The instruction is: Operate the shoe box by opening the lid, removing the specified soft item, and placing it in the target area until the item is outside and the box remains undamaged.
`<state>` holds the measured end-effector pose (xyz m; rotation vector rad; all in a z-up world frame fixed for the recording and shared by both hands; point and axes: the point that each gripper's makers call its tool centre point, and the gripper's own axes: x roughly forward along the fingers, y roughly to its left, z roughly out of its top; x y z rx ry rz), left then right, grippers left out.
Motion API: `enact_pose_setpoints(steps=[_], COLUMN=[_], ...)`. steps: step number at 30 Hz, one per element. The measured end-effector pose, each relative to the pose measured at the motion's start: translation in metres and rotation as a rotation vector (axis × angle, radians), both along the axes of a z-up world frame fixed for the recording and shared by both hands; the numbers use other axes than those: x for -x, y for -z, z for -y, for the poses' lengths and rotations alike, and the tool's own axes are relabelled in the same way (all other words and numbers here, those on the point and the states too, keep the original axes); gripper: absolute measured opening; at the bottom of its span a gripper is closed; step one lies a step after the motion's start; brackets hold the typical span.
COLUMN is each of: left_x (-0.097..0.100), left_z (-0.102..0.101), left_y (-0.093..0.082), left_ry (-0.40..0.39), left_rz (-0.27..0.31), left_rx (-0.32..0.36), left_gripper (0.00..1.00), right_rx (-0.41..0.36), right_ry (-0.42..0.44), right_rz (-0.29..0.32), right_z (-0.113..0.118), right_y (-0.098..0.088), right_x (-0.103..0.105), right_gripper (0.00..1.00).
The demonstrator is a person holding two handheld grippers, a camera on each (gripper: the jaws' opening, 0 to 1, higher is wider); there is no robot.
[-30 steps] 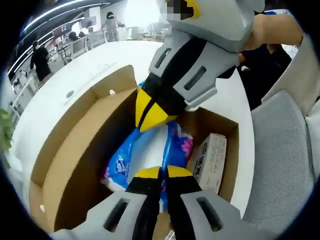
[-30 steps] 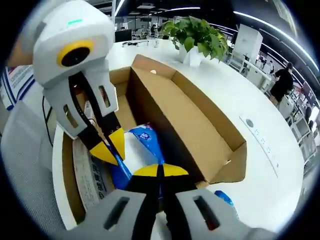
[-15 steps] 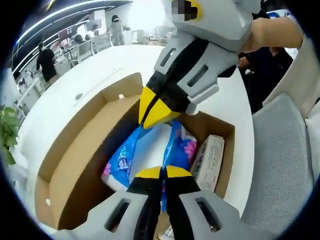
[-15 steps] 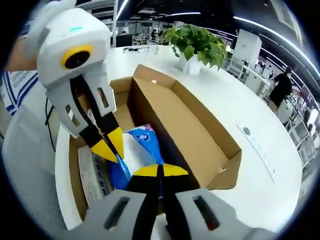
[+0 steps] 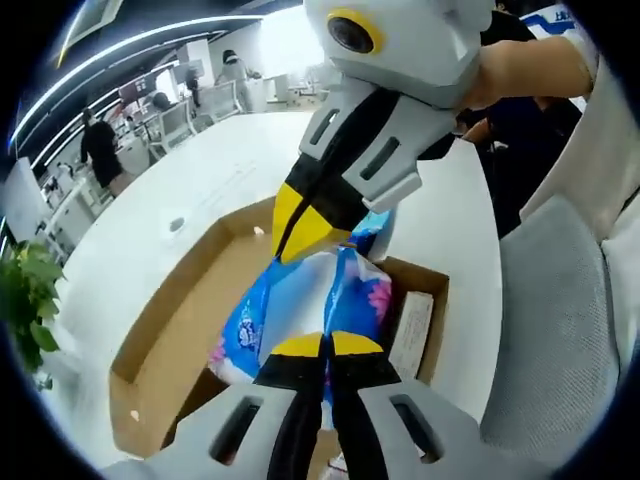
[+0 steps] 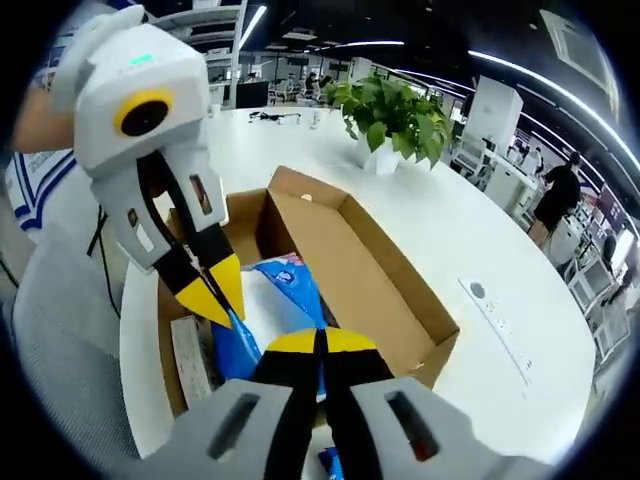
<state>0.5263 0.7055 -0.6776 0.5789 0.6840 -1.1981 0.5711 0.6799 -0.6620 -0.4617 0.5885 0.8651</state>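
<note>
1. While both tools pinch it, the blue-and-white soft pack (image 5: 300, 305) hangs above the open shoe box (image 5: 175, 350), its lower end at or just inside the box opening.
2. Left tool (image 5: 323, 343): jaws closed on the near edge of the pack; yellow tips meet with the wrapper between them.
3. Right tool (image 5: 310, 225) comes into the left gripper view from the top, jaws closed on the pack's far upper edge (a person's hand (image 5: 520, 70) holds its grey body).
4. Right gripper view, same grip seen from the other side: right tool (image 6: 322, 342) clamped on the pack (image 6: 285, 300), left tool (image 6: 215, 295) clamped on its left edge.
5. Box (image 6: 380, 290) sits on the white worktop (image 6: 460, 240), lid flap folded out flat on the far side, cardboard looks intact.
6. A small printed carton (image 5: 412, 333) lies inside the box along the wall beside the pack.
7. Potted plant (image 6: 390, 100) stands on the worktop well behind the box.
8. Grey chair seat (image 5: 560, 310) just beside the worktop edge.
</note>
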Motion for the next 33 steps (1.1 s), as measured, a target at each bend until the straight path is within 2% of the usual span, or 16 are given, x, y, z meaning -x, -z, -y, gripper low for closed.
enact_pose_setpoints(steps=[9,16,25,33], left_x=[0.002,0.007,0.015,0.024], left_z=[0.01,0.029,0.063,0.1], left_y=[-0.033,-0.054,-0.063,-0.066], left_ry=[0.001,0.023,0.079,0.135], left_rz=[0.03,0.052,0.062,0.058], left_rx=[0.007,0.016,0.021,0.035], left_gripper=[0.0,0.0,0.0,0.0], right_rx=[-0.027,-0.067,-0.063,-0.061], right_ry=[-0.005,0.018,0.042,0.085], right_rz=[0.022,0.02,0.017,0.004], right_z=[0.009,0.027,0.059,0.096], right_y=[-0.03,-0.05,-0.059,-0.059], right_x=[0.002,0.005,0.013,0.021], right_gripper=[0.0,0.0,0.0,0.0])
